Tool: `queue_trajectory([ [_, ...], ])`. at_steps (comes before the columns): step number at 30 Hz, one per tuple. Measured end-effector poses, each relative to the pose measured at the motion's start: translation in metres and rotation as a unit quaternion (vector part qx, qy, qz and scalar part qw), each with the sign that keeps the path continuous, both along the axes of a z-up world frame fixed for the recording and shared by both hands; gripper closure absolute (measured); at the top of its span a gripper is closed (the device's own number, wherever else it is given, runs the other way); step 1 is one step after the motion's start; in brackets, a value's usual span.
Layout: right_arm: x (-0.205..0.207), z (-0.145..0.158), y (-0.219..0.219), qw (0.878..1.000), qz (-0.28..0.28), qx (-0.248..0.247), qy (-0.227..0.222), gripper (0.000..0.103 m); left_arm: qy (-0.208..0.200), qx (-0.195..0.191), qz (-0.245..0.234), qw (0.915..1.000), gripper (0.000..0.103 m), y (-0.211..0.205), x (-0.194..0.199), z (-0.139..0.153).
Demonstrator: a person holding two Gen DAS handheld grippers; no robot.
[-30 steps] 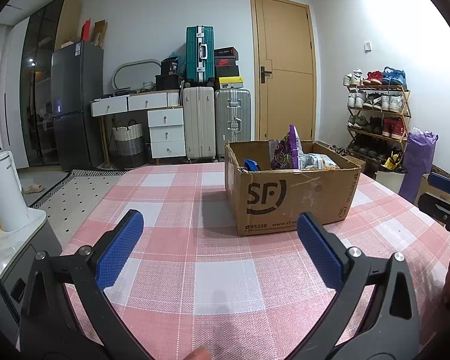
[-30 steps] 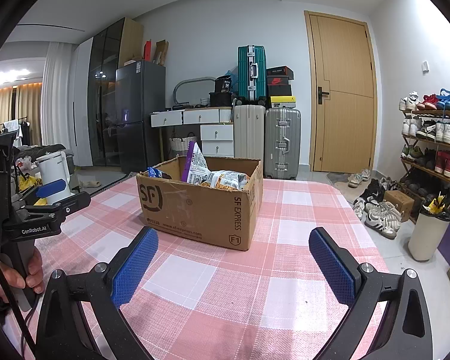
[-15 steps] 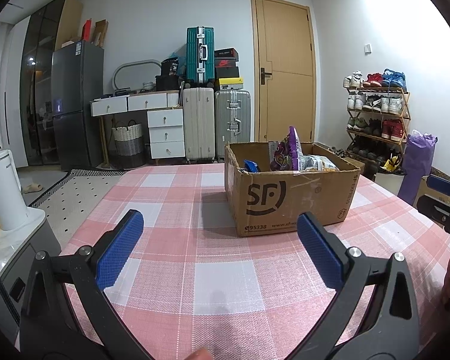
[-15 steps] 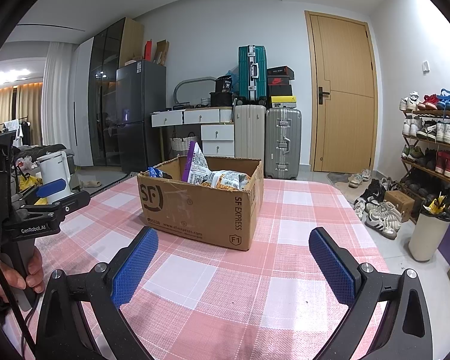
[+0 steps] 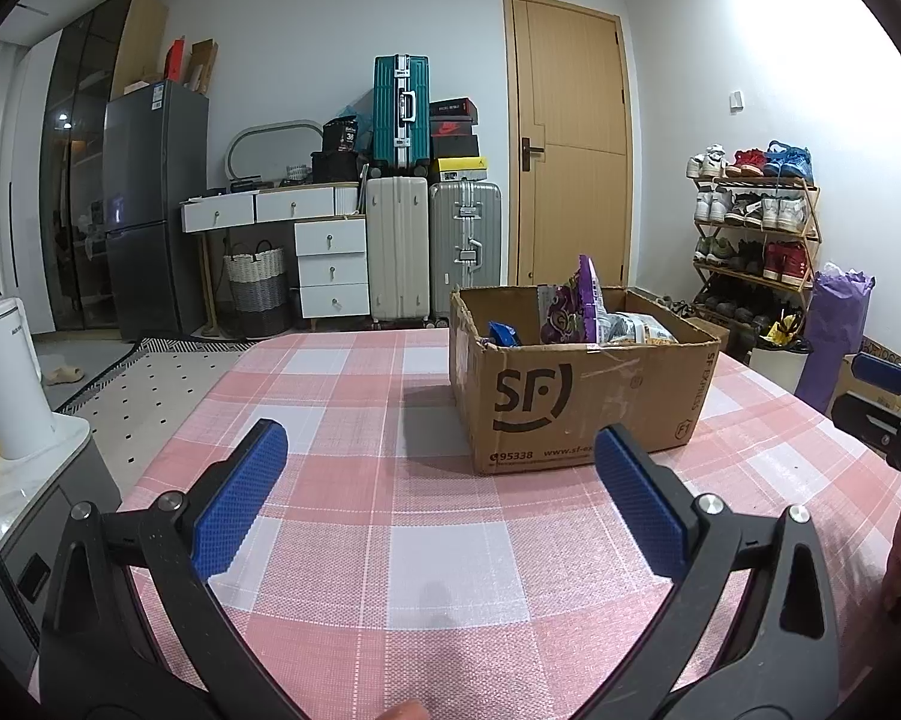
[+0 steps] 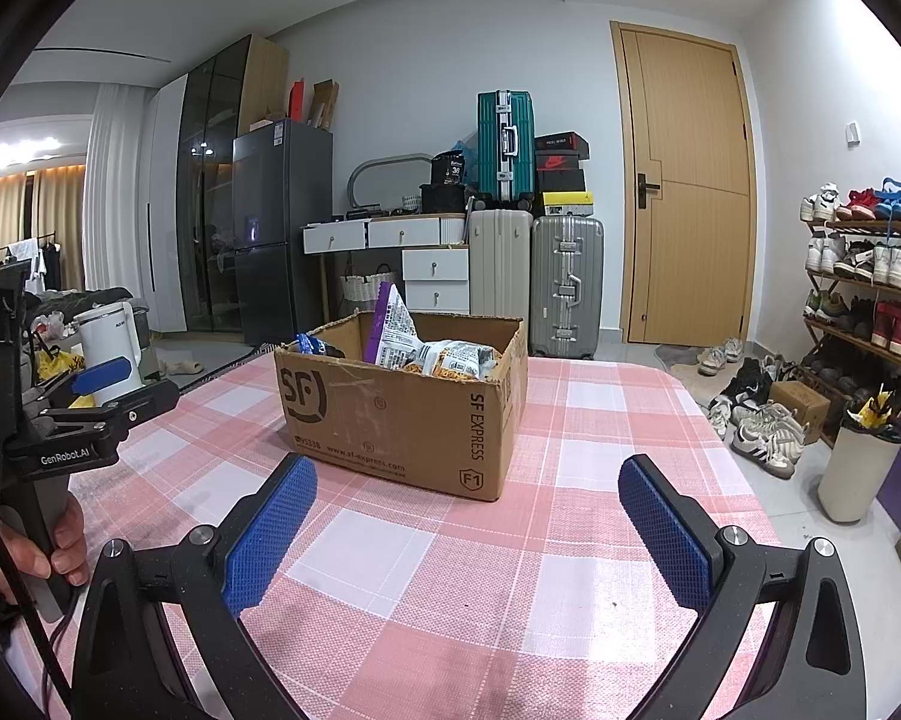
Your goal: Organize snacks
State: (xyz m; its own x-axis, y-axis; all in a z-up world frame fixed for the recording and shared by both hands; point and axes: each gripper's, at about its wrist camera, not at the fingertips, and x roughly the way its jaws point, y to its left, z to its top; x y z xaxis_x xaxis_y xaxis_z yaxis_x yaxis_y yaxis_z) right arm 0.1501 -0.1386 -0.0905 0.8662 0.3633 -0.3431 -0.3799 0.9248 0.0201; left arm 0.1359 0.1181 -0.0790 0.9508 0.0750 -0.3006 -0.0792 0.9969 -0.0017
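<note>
Claws wide and empty: left gripper (image 5: 435,456) and right gripper (image 6: 468,492) hover over the pink checked tablecloth (image 5: 354,408). Brown cardboard SF box (image 5: 576,390) sits ahead, purple snack bag (image 5: 576,306) upright inside. Best approach from above, pinching its top edge.

This is a lived-in home: a tall dark grey refrigerator (image 5: 153,210) stands beside white wooden drawers (image 5: 330,267), hard-shell suitcases (image 5: 399,114) stack against the wall, and a bamboo shoe rack full of sneakers (image 5: 753,234) flanks the light wooden door (image 5: 570,150).
</note>
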Motion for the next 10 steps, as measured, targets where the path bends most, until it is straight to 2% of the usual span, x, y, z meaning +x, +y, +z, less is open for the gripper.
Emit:
queue_trajectory([
  [10,-0.0015,0.0004,-0.0003,1.000,0.001,-0.001,0.000,0.001,0.000,0.001,0.011,0.9999,0.001,0.0043,-0.0004,-0.0011],
])
